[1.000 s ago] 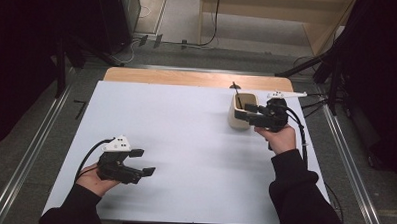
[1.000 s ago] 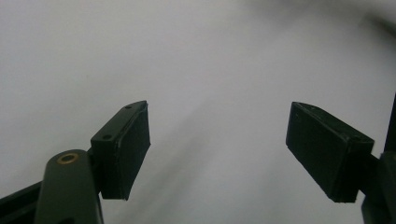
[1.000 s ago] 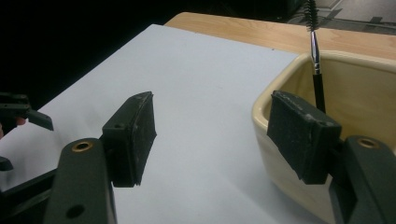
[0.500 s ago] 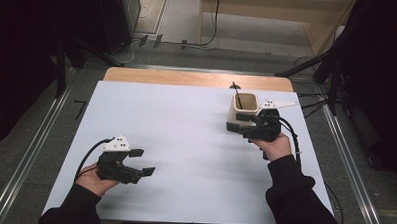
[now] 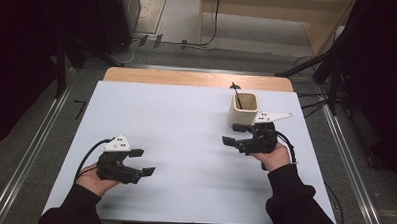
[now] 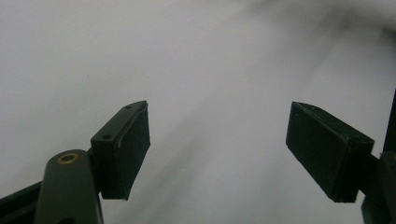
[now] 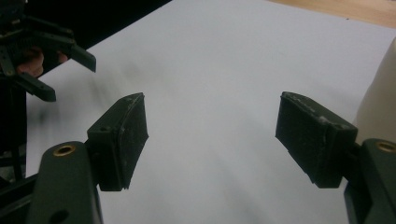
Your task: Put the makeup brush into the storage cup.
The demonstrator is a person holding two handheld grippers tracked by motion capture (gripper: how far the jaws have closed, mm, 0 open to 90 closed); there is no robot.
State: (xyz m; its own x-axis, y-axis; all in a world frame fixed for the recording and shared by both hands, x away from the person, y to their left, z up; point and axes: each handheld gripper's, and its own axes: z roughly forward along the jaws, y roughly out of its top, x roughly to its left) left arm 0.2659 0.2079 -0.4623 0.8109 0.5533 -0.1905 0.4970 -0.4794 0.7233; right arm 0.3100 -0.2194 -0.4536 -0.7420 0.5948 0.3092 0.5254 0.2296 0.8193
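Cream cup point(image 5: 244, 109), likely rigid, light and tippy with black stick point(image 5: 236, 93) inside, is best gripped across one wall; right gripper point(image 5: 235, 135) just beside cup, jaws just opened wide, empty.

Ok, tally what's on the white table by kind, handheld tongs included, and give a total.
Cream square cup: 1
Black stick standing in the cup: 1
Handheld tongs, left tongs and right tongs, both open with nothing between them: 2
Total: 4
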